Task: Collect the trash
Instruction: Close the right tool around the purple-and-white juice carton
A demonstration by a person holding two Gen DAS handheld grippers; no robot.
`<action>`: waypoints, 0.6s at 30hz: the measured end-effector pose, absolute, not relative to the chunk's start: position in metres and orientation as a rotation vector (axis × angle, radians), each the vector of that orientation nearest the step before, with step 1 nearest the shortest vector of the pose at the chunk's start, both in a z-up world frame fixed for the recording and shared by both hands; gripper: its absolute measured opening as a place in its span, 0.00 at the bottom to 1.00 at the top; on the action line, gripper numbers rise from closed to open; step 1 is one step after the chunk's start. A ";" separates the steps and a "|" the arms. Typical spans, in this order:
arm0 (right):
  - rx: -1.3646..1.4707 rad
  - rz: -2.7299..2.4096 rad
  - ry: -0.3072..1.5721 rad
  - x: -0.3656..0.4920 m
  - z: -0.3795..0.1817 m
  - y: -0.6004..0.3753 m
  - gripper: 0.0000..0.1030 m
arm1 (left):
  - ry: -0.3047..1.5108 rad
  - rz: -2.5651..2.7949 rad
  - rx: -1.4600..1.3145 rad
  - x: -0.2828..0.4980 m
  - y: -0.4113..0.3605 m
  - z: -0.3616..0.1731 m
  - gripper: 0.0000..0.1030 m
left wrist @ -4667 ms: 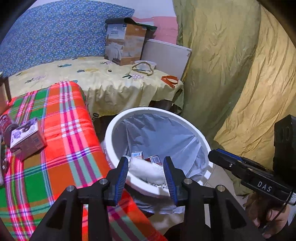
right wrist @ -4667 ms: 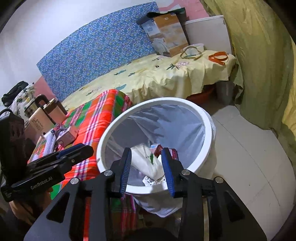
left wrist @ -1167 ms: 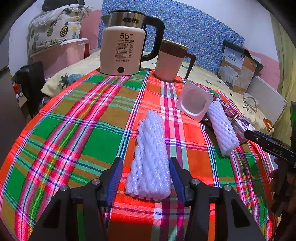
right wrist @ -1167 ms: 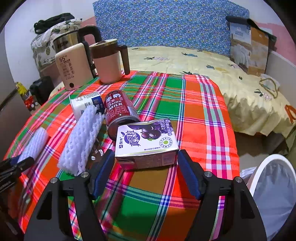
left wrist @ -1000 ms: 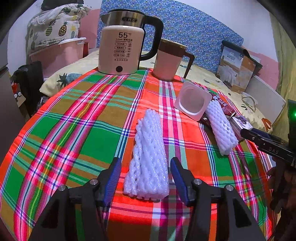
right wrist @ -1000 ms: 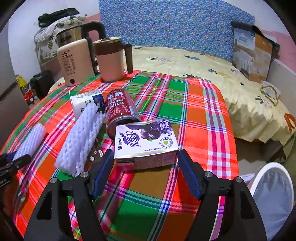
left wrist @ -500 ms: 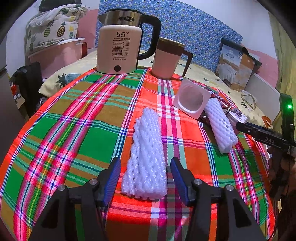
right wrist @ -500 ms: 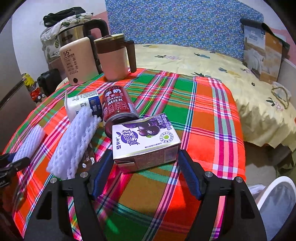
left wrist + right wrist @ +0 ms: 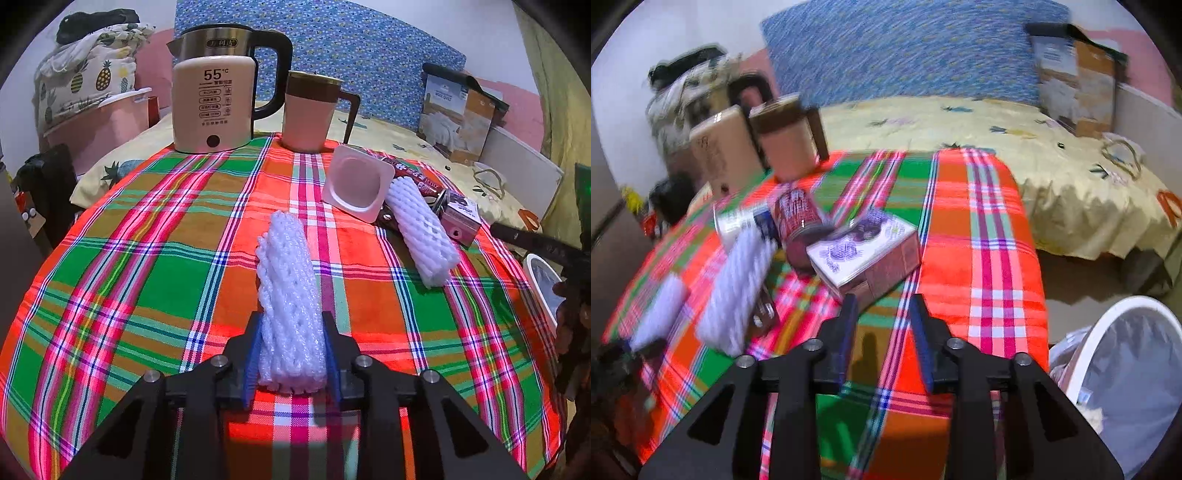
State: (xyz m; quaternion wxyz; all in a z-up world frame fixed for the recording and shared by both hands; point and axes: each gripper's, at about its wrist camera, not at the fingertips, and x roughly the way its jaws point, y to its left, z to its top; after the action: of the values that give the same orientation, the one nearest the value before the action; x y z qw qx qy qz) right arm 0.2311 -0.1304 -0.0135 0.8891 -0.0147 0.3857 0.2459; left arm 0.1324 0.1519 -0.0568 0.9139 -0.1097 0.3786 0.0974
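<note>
My left gripper (image 9: 291,349) is shut on the near end of a white foam net sleeve (image 9: 290,295) lying on the plaid tablecloth (image 9: 147,280). A second foam sleeve (image 9: 421,230), a white yogurt cup (image 9: 356,188), a red can (image 9: 417,177) and a purple juice carton (image 9: 461,219) lie beyond it. In the blurred right wrist view my right gripper (image 9: 882,330) is open and empty, just short of the purple carton (image 9: 864,251), which is tilted beside the red can (image 9: 798,221). The white bin (image 9: 1126,369) with its liner sits low at the right.
A cream kettle (image 9: 218,99) and a pink mug (image 9: 314,110) stand at the table's far edge. A bed with a yellow sheet (image 9: 1034,147) and a cardboard box (image 9: 458,114) lie behind. The right gripper's tip (image 9: 535,243) shows at the left view's right edge.
My left gripper has closed on the near foam sleeve. My right gripper has narrowed and pulled back to the right of the carton, which now sits skewed; the view is motion-blurred.
</note>
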 end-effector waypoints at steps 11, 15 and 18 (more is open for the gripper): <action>-0.029 0.362 0.846 0.258 -0.031 -0.126 0.73 | 0.772 0.188 -0.245 0.131 0.155 -0.057 0.29; 0.021 0.282 0.827 0.256 -0.026 -0.155 0.73 | 0.769 0.182 -0.254 0.130 0.156 -0.058 0.29; 0.032 0.322 0.803 0.248 -0.020 -0.148 0.73 | 0.767 0.179 -0.264 0.130 0.157 -0.058 0.29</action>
State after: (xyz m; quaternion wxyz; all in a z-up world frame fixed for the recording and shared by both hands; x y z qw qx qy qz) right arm 0.2485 -0.1477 -0.0197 0.9079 0.0156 0.3889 0.1559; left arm 0.1298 0.1573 -0.0576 0.9151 -0.1283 0.3724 0.0868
